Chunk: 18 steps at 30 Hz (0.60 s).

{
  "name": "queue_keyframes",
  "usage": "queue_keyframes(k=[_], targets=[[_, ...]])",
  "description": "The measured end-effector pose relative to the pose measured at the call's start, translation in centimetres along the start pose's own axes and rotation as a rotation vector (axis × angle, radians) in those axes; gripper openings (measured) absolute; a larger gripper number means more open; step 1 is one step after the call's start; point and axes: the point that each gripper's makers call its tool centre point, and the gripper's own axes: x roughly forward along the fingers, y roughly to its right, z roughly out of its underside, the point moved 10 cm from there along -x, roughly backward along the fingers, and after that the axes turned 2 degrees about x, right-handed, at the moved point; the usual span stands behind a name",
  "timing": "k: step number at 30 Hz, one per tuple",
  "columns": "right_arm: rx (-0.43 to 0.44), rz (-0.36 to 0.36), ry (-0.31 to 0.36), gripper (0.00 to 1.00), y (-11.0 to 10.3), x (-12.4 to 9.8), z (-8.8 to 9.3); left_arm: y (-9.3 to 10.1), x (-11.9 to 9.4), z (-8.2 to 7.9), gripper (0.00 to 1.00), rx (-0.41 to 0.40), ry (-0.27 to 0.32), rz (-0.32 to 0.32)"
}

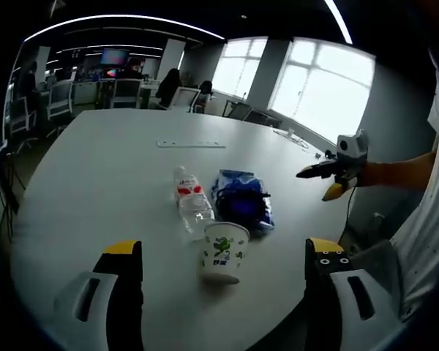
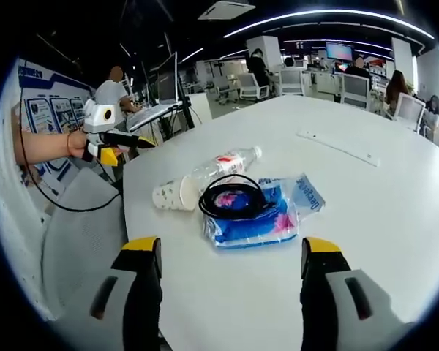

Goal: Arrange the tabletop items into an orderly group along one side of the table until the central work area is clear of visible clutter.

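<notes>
A large white worktop (image 1: 110,183) is sitting in an open-plan office, with bright windows (image 1: 322,88) glowing along one wall and ceiling light strips (image 2: 329,14) running overhead. Office chairs (image 1: 124,91) and desks with monitors (image 2: 340,51) are standing beyond the far edge, and people are sitting at some of them.

Near one edge of the worktop, three things are lying close together: a paper cup (image 1: 224,252) printed in green, a clear plastic bottle (image 1: 192,201) lying on its side and touching the cup, and a blue packet (image 2: 260,212) with a coiled black cable (image 2: 234,197) resting on top.

The left tool (image 1: 223,292) is hovering short of the cup, its jaws spread wide and holding nothing. The right tool (image 2: 230,292) is facing the packet from the opposite side, jaws likewise apart and empty. A long flat white strip (image 1: 191,144) is lying farther out on the worktop.
</notes>
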Motion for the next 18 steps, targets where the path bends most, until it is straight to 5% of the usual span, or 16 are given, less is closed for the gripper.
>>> queue_keyframes(k=[18], targets=[[-0.074, -0.053, -0.012, 0.73, 1.0, 3.7, -3.3, -0.2, -1.1, 0.2, 0.94, -0.029, 0.033, -0.035]])
